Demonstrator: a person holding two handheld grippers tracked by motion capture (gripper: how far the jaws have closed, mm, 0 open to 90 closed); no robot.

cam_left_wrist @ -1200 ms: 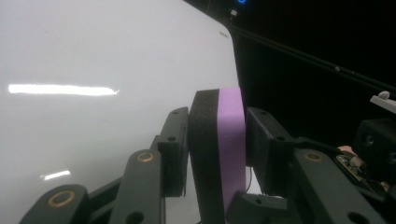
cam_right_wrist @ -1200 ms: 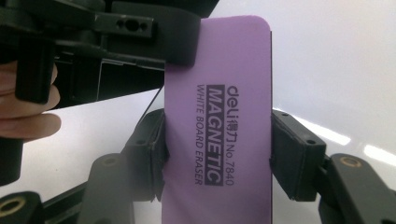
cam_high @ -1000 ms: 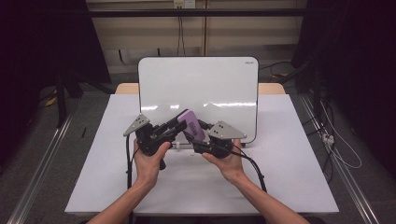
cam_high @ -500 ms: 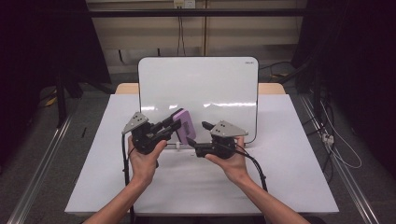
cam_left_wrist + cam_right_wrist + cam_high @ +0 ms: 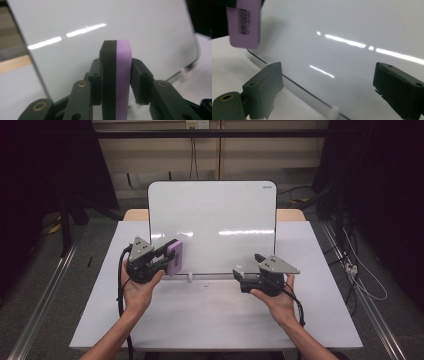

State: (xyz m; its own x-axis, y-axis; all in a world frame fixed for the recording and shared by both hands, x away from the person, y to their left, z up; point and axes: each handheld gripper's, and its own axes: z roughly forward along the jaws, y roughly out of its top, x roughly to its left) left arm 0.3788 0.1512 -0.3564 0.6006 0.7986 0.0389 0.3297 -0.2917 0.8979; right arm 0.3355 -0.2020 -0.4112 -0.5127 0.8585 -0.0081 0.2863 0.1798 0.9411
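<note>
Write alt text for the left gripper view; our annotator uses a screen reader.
A whiteboard eraser, black foam on its left and purple backing on its right, stands upright, clamped between the two black jaws of the left claw. Behind it a blank, glossy whiteboard reflects streaks of ceiling light, and a white table lies below.

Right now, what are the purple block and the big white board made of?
The whiteboard eraser looks like soft foam: matte purple layer, porous black layer. The whiteboard seems glossy coated metal or plastic; ceiling lights reflect as bright streaks on it.
</note>
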